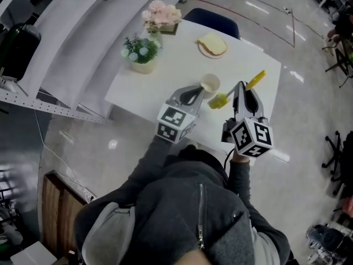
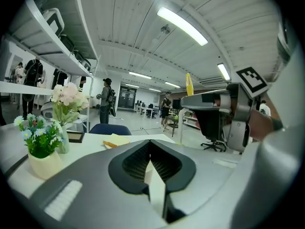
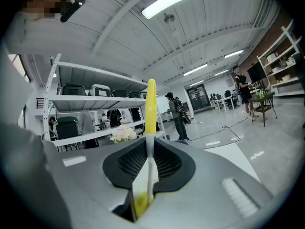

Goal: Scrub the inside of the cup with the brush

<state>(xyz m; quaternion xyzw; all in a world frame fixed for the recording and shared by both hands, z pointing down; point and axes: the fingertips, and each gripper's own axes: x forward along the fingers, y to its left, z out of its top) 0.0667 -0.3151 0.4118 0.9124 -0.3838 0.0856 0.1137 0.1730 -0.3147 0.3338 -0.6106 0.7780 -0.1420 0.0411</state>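
Starting at the left of the white table (image 1: 165, 65), a small cream pot (image 1: 143, 66) holds blue-and-white flowers. Just behind it a vase (image 1: 156, 37) carries pale pink blooms, and both stand near the table's left edge.

Further along, toward the near edge, is the cup (image 1: 210, 84), mouth up and pale inside. The left gripper (image 1: 199, 91) has its jaws closed on the cup's wall. In the left gripper view a thin cream strip of it sits pinched between the pads. I cannot tell whether the cup rests on the tabletop or is held just off it.

Beyond the cup, toward the far edge, a plate (image 1: 205, 51) bears a slice of bread.

To the right, the right gripper (image 1: 238, 88) is clamped on the thin shaft of the brush (image 1: 218, 101). The greenish bristle head lies just beside the cup, outside it, and the yellow handle end points off toward the table's right edge.

A long white shelf (image 1: 66, 43) runs close along the table's left side. A blue chair (image 1: 215, 20) is tucked in at the far side. The person's grey-sleeved arms come in over the near edge. To the right of the table the glossy floor (image 1: 309, 109) lies open.
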